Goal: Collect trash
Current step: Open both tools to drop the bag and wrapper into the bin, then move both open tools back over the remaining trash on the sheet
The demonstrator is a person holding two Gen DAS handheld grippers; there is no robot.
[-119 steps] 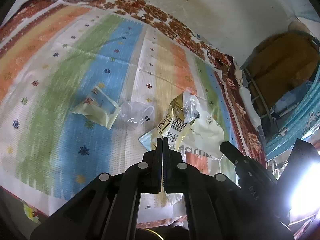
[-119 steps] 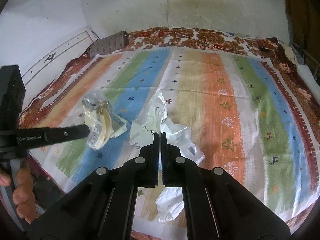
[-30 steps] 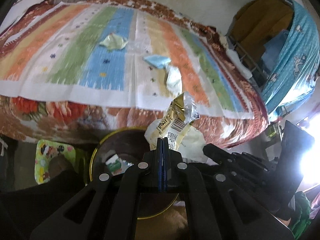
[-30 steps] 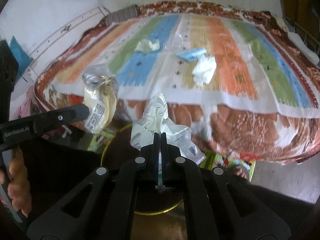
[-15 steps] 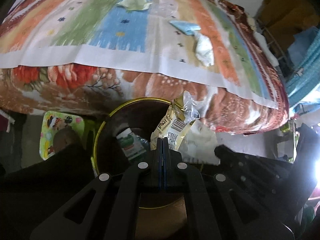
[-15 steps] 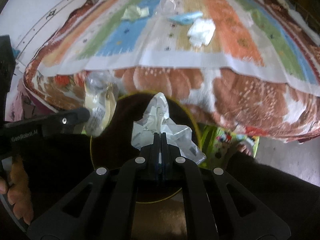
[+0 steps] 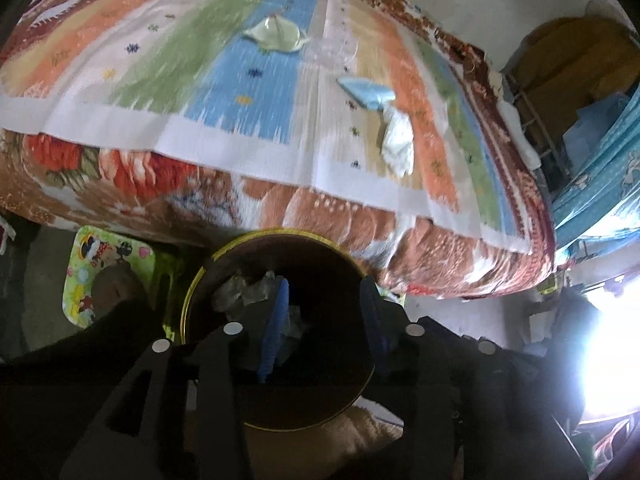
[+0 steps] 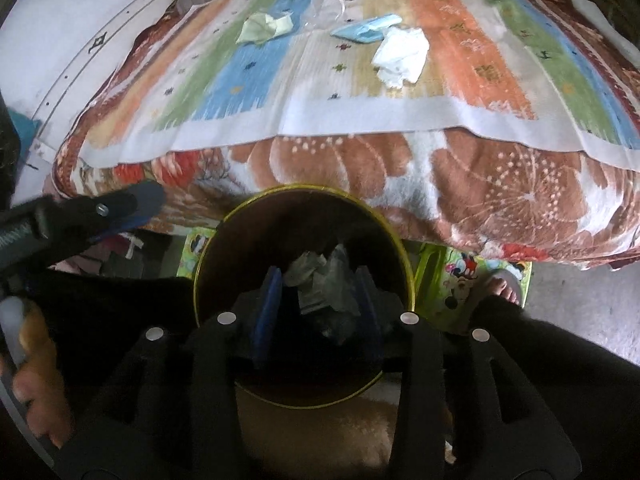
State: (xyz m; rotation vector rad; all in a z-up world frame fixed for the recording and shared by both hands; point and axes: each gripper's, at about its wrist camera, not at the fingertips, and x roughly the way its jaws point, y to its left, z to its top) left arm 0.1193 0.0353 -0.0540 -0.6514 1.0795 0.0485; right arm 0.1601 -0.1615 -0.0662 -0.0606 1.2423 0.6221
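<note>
A round dark trash bin with a yellow rim [image 7: 280, 234] [image 8: 308, 189] stands on the floor below the bed's edge. My left gripper [image 7: 326, 284] is open and empty above the bin. My right gripper [image 8: 320, 278] is open and empty above it too. Crumpled wrappers [image 8: 324, 280] [image 7: 244, 290] lie inside the bin. On the striped bedspread lie a pale green wrapper [image 7: 276, 34] [image 8: 262, 26], a clear plastic cup [image 8: 326, 6], a blue wrapper [image 7: 366, 92] [image 8: 366, 28] and a white crumpled tissue [image 7: 398, 142] [image 8: 400, 56].
The bed with a floral blanket [image 8: 460, 172] fills the upper half of both views. A green cartoon-print stool [image 7: 100, 276] [image 8: 472, 268] stands beside the bin. The left gripper's finger [image 8: 132, 200] shows at the left in the right wrist view. A blue curtain [image 7: 596, 184] hangs at the right.
Both grippers have opened over the bin. The yellow snack wrapper and the clear plastic bag have dropped out of them into the bin.
</note>
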